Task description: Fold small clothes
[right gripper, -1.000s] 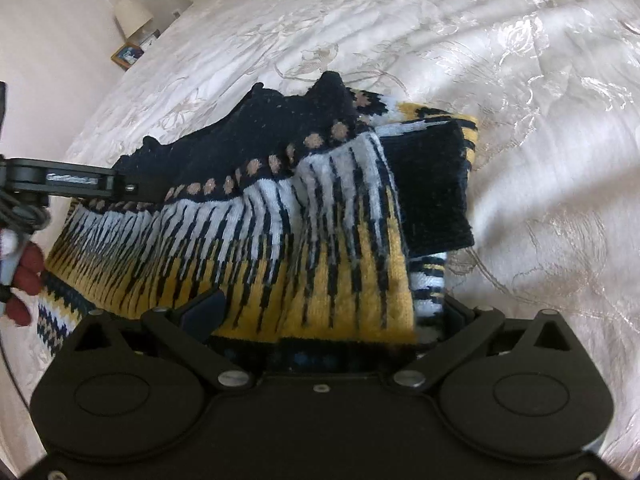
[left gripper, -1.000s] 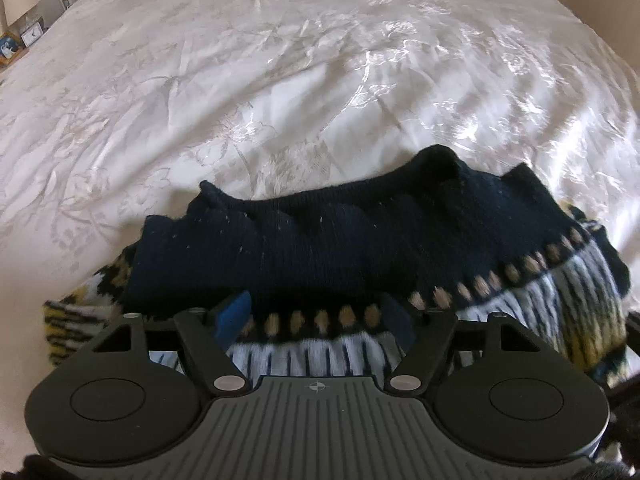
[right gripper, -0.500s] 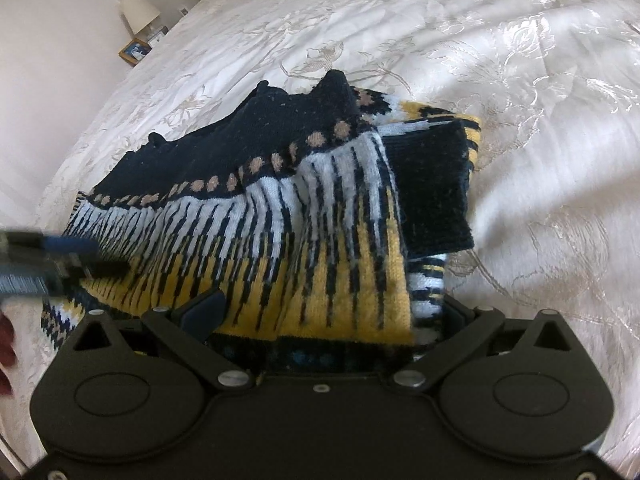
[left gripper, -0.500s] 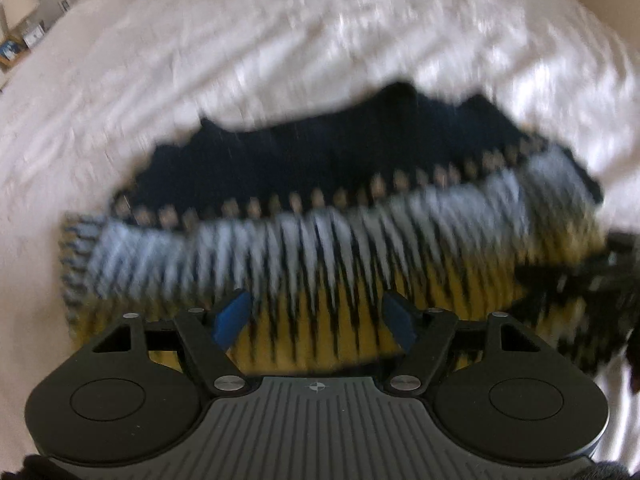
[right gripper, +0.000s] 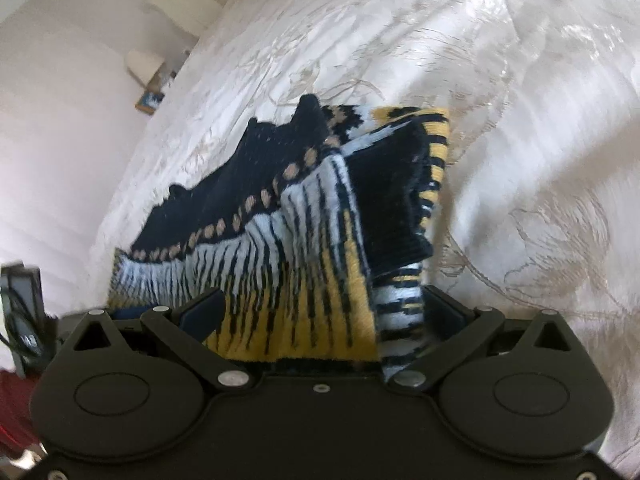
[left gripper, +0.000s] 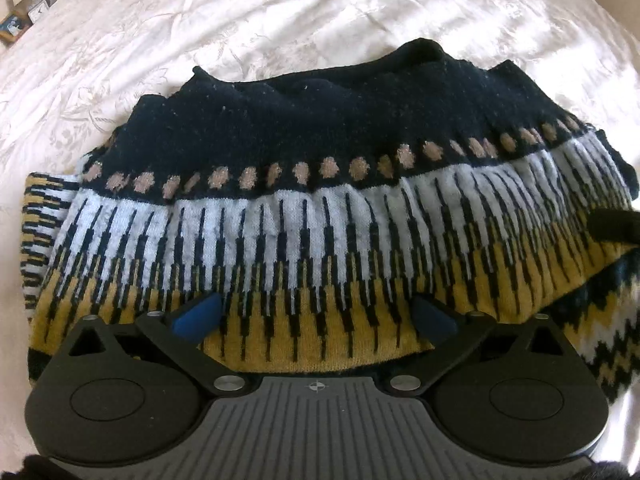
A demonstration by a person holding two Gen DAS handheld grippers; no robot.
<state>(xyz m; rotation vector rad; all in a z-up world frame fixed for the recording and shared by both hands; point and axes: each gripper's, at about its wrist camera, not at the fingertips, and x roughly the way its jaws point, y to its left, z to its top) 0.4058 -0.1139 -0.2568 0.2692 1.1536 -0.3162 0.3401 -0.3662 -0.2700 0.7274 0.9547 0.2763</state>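
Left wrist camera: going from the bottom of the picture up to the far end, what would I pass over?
The left gripper, jaws opening over the knit → the sweater's yellow band → white band → row of tan dots → navy part → white bedspread.

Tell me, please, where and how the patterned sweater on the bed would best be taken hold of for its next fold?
Probably the near yellow hem of the sweater, approached from the near side at both corners. That edge lies straight and free on the bedspread, while the far navy edge is bunched.
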